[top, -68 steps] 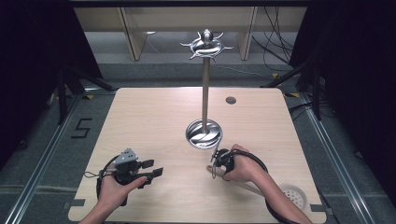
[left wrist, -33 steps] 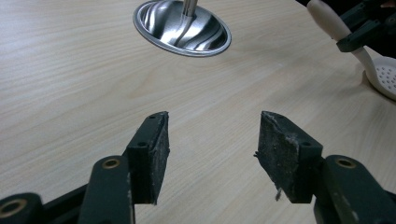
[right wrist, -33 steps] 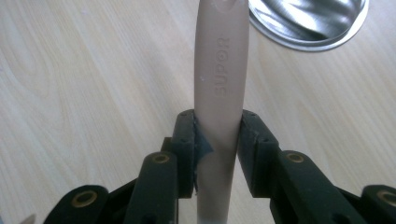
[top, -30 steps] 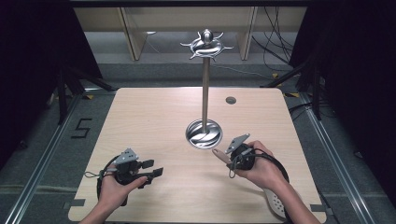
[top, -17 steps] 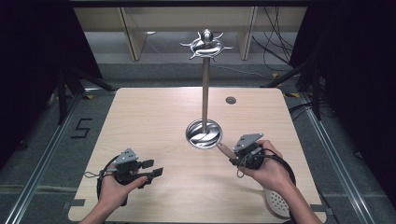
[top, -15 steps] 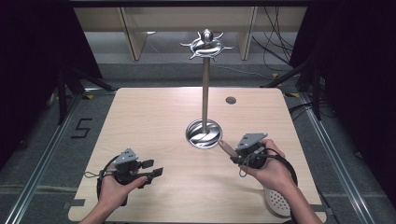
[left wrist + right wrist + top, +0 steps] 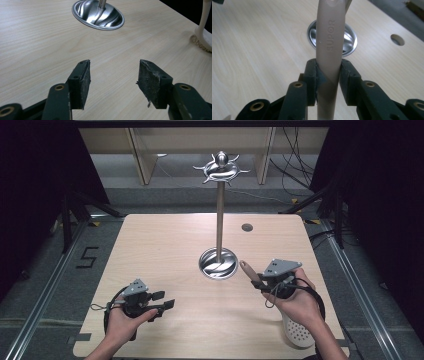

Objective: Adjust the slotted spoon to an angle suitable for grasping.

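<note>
Right gripper, at 5 o'clock of the stand base, is clamped on a beige utensil handle pointing toward 11 o'clock; left gripper rests at 7 o'clock, jaws apart, pointing toward 3 o'clock.

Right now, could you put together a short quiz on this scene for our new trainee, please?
1. True or false: the left gripper is shut on something.
2. What does the right gripper clamp? A) a cable B) a beige handle C) a cup
3. Fill in: the word moulded on the beige handle reads ____.

Key:
1. False; its jaws stand open over bare table.
2. B; the handle points towards the metal stand.
3. SUPOR.
</note>
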`<action>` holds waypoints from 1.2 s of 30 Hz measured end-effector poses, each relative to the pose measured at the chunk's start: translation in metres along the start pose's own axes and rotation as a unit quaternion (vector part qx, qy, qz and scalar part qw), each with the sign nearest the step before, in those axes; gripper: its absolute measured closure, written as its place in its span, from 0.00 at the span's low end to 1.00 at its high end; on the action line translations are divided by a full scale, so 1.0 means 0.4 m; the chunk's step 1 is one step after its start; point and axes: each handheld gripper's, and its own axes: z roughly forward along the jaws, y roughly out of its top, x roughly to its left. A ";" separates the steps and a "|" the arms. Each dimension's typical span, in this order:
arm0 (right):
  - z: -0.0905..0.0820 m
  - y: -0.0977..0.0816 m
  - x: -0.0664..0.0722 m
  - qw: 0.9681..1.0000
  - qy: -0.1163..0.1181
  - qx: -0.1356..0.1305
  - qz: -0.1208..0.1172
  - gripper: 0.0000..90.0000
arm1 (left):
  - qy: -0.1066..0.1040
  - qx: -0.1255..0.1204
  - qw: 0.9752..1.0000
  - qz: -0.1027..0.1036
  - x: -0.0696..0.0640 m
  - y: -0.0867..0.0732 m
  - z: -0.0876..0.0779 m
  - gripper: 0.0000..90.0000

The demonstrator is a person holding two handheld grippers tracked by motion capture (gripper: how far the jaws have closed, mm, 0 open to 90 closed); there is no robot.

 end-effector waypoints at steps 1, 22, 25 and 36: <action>-0.008 0.004 -0.006 1.000 -0.007 -0.015 -0.006 0.78 | 0.000 0.003 1.000 0.003 0.001 0.000 -0.001 0.47; -0.063 -0.001 -0.034 0.994 -0.046 -0.095 0.024 0.78 | -0.003 -0.001 1.000 -0.001 0.000 0.001 0.000 0.47; -0.068 -0.003 -0.037 0.994 -0.037 -0.099 0.034 0.78 | 0.001 0.004 1.000 -0.001 0.002 0.002 -0.004 0.47; -0.070 -0.005 -0.045 0.993 -0.038 -0.110 0.032 0.78 | 0.000 0.003 1.000 -0.003 0.004 0.000 -0.005 0.47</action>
